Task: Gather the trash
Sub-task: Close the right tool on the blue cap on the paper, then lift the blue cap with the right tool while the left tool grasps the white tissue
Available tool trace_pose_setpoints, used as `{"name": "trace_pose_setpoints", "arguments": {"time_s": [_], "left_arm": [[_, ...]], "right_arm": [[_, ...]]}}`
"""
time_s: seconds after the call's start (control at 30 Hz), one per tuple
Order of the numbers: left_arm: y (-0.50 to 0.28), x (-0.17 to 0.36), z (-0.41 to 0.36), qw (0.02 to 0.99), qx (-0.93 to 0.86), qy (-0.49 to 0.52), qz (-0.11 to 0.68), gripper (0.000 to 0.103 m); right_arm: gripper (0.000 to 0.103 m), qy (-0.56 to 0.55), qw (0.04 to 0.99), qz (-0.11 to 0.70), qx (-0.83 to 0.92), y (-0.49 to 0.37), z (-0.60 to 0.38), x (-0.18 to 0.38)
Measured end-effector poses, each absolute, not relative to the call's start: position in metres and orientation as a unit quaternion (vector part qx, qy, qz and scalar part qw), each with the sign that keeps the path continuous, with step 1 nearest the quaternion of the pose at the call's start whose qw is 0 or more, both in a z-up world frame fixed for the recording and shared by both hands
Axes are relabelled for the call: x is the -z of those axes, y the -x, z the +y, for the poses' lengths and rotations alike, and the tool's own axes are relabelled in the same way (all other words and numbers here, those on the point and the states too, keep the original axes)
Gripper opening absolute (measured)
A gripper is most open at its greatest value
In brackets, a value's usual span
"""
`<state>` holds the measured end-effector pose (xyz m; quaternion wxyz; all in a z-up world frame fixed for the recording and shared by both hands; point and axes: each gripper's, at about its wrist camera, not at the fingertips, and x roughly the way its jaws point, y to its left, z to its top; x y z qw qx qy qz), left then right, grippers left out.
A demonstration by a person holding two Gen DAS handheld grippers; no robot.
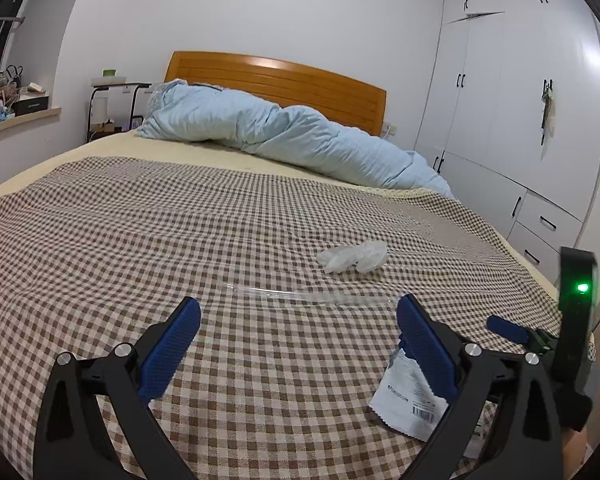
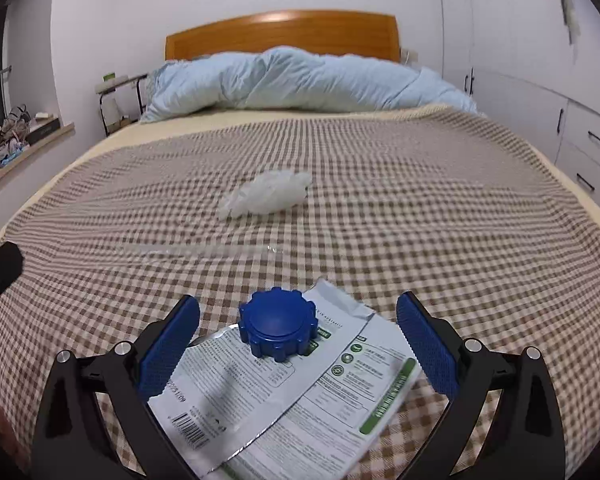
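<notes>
Three pieces of trash on the checked blanket: one crumpled white plastic wad toward the middle of the blanket, one long clear plastic strip lying crosswise nearer the foot edge, and one flat printed pouch with a blue screw cap by the foot edge, right of centre. Two grippers. Left gripper spread wide, blue pads well apart, nothing between them but bare blanket; strip just beyond the fingertips, untouched. Corner of the pouch peeking from behind the left gripper's right finger, apparently just beside it rather than touching, though hard to judge from this angle. Right gripper likewise fully spread, grasping nothing, hovering over the pouch with the blue cap sitting between the two fingers, apart from both pads. Pouch lying flat, barcode end toward the camera, green label bands on its right half. In the right wrist view, strip faint and blurred, just past the pouch, the wad farther up the blanket. Beyond the blanket, one rumpled pale blue duvet heaped along the head of the bed against a wooden headboard. White wardrobe with black handles along the bed's right side; one small shelf stand near the head-left corner. Nothing lying between either gripper and the trash.
</notes>
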<state>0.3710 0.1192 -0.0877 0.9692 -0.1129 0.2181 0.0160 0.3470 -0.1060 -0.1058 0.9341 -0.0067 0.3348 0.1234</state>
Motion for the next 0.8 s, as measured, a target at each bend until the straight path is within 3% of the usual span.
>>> {"name": "trace_pose_setpoints", "arguments": {"time_s": [0.07, 0.1, 0.13, 0.27, 0.33, 0.43, 0.8], "left_arm": [[-0.373, 0.088, 0.119, 0.969, -0.014, 0.115, 0.218, 0.095], [-0.374, 0.088, 0.118, 0.969, -0.014, 0.116, 0.219, 0.095], [-0.374, 0.088, 0.117, 0.968, -0.013, 0.118, 0.22, 0.095], [-0.377, 0.09, 0.113, 0.968, -0.008, 0.116, 0.223, 0.095], [-0.378, 0.089, 0.111, 0.968, -0.006, 0.115, 0.224, 0.095], [-0.379, 0.089, 0.108, 0.967, -0.003, 0.116, 0.225, 0.095], [-0.374, 0.09, 0.098, 0.968, 0.012, 0.087, 0.234, 0.095]], "right_arm": [[0.088, 0.01, 0.929, 0.345, -0.129, -0.353, -0.102, 0.109], [0.07, 0.014, 0.926, 0.355, -0.13, -0.356, -0.098, 0.113], [0.06, 0.015, 0.923, 0.362, -0.129, -0.359, -0.096, 0.116], [0.06, 0.026, 0.902, 0.412, -0.125, -0.373, -0.088, 0.137], [0.052, 0.017, 0.901, 0.413, -0.13, -0.374, -0.091, 0.136], [0.052, 0.008, 0.902, 0.411, -0.135, -0.374, -0.094, 0.137], [0.052, -0.029, 0.951, 0.297, -0.074, -0.3, -0.162, 0.088]]}}
